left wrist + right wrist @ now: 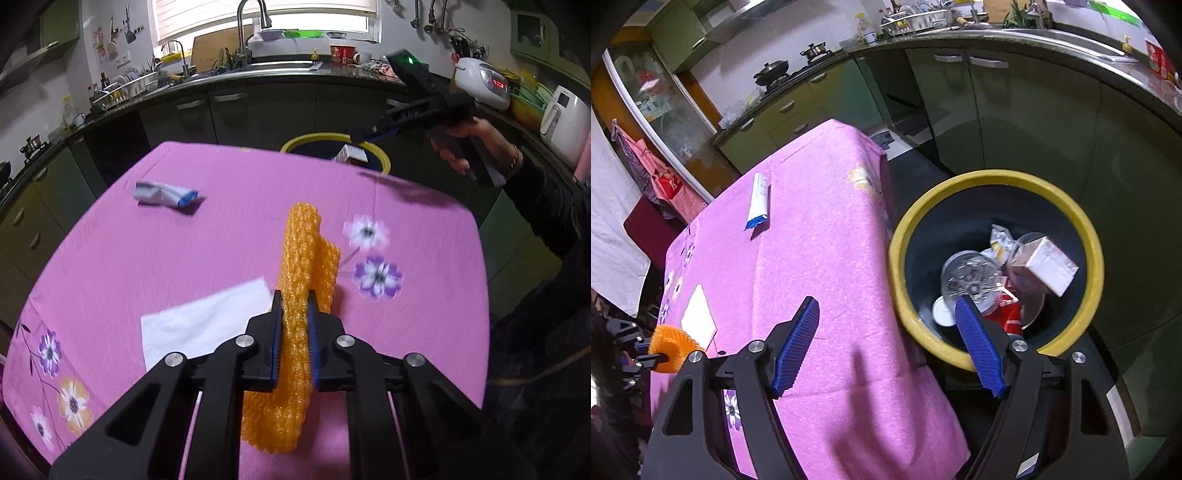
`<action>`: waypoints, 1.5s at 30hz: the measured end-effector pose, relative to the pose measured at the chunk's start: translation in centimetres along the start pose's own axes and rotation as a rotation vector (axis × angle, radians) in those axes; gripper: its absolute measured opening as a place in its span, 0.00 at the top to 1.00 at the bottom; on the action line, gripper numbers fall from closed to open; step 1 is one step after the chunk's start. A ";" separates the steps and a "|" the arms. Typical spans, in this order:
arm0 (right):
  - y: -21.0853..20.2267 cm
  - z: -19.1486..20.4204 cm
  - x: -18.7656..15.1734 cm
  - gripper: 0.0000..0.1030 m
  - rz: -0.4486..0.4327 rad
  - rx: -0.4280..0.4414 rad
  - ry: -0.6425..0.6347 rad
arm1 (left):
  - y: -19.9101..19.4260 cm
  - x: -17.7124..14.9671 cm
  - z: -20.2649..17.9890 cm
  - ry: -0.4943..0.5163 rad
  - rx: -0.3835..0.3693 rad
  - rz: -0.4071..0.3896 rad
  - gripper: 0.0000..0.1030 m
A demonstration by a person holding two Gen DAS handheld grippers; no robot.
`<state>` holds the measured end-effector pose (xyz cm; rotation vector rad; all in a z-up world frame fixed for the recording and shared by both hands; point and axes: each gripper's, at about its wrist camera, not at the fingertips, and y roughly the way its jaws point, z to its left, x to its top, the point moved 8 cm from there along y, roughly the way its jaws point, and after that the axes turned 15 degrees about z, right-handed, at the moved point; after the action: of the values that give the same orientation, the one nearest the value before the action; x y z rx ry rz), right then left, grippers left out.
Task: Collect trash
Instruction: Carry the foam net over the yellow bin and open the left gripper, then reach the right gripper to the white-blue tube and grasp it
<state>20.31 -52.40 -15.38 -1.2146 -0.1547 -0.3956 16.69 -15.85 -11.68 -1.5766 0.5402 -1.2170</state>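
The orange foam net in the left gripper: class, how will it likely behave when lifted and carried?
The orange foam net probably squashes easily: it narrows where the left gripper pinches it. It looks light for its size, being open mesh. It likely flops somewhat, since the folded part beyond the fingers leans sideways.

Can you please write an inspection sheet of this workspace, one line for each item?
Surface: table with pink flowered tablecloth, no spills seen.
Job's things: orange foam net held above the cloth; blue-white wrapper and white paper sheet lie on the cloth; yellow-rimmed trash bin stands beside the table, holding a white carton, a clear plastic lid and a red item.
Clutter: nothing seen on the table beyond the trash.
Grippers: left tool shut on the foam net; right tool open, empty, over the bin's edge.
Cables: nothing seen.
Surroundings: kitchen counter with sink faucet, rice cooker, green cabinets.
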 end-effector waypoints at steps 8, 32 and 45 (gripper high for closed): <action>-3.0 -3.6 -0.2 0.27 -0.070 -0.045 0.052 | 0.2 11.3 -1.6 -0.023 -0.150 -0.043 0.89; -7.3 -15.1 -4.5 0.25 -0.113 -0.035 0.250 | 21.9 33.2 -4.9 0.064 -0.038 0.170 0.46; -5.2 -8.6 -2.4 0.21 -0.076 -0.031 0.129 | 4.4 22.1 1.8 -0.271 -0.067 -0.147 0.23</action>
<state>15.35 -61.45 -14.54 -1.2121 -0.0839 -0.5431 27.81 -34.68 -5.97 -1.8300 0.2964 -1.0776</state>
